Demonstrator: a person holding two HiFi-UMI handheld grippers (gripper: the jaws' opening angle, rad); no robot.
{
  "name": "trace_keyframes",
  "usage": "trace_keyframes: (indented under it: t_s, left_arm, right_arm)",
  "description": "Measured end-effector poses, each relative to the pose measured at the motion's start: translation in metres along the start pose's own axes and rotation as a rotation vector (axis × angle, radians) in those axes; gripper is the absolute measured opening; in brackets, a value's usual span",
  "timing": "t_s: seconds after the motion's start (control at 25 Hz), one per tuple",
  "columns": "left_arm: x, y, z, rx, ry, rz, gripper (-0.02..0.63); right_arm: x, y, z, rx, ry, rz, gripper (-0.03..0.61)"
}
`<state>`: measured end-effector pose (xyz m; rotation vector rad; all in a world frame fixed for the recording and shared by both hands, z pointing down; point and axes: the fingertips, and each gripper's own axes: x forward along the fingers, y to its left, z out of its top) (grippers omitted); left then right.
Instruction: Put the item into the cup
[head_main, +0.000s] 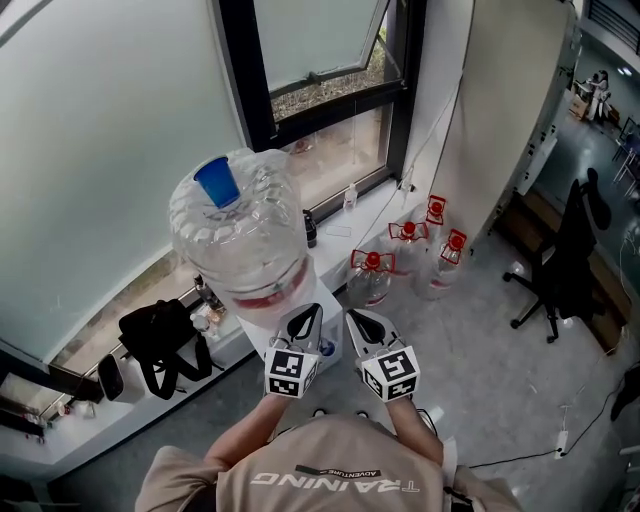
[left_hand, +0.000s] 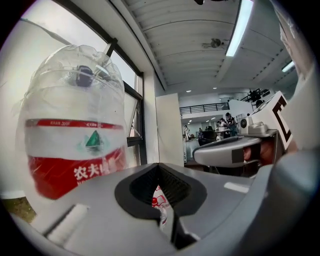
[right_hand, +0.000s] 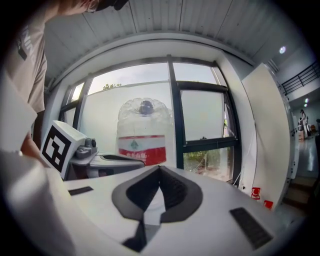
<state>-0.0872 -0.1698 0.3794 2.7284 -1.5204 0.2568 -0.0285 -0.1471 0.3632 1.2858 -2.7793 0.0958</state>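
**Head view.** A large water jug (head_main: 240, 238) of clear, ribbed plastic stands inverted, its rounded body banded by a red and white label. A small blue cup (head_main: 218, 183), tapered and smooth-walled, sits mouth up on the jug's upturned base, well apart from both tools.

The left gripper (head_main: 310, 313) and the right gripper (head_main: 353, 319) are held side by side just below the jug. Each carries a white cube printed with black square markers.

Several clear bottles (head_main: 372, 277) with red handles stand on the grey floor near the window. A soft black bag (head_main: 160, 340) lies on the sill ledge. A black office chair (head_main: 565, 265) stands at the right.

**Left gripper view.** The grey, matte jaws of the left gripper (left_hand: 159, 166) are closed tip to tip. Their dark ridged pads frame a small diamond-shaped gap with nothing gripped in it. The jug (left_hand: 75, 130) rises close at the left.

**Right gripper view.** The right gripper (right_hand: 160, 168) is likewise clenched on nothing. The jug (right_hand: 145, 130) stands ahead, and the cup (right_hand: 146, 106) shows as a dark shape through its base.
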Motion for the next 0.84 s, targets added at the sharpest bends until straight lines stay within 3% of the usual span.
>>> trace_keyframes:
  t_s: [0.32,0.84]
  left_arm:
    - [-0.003,-0.006,0.007,0.001,-0.017,-0.027,0.008]
    - [-0.021,0.011,0.006,-0.010,-0.025,0.003,0.008]
  right_arm:
    - [-0.002,0.005,0.006,-0.010,-0.006,0.002,0.011]
    - [0.009,0.015,0.011,-0.052,0.002,0.054,0.011]
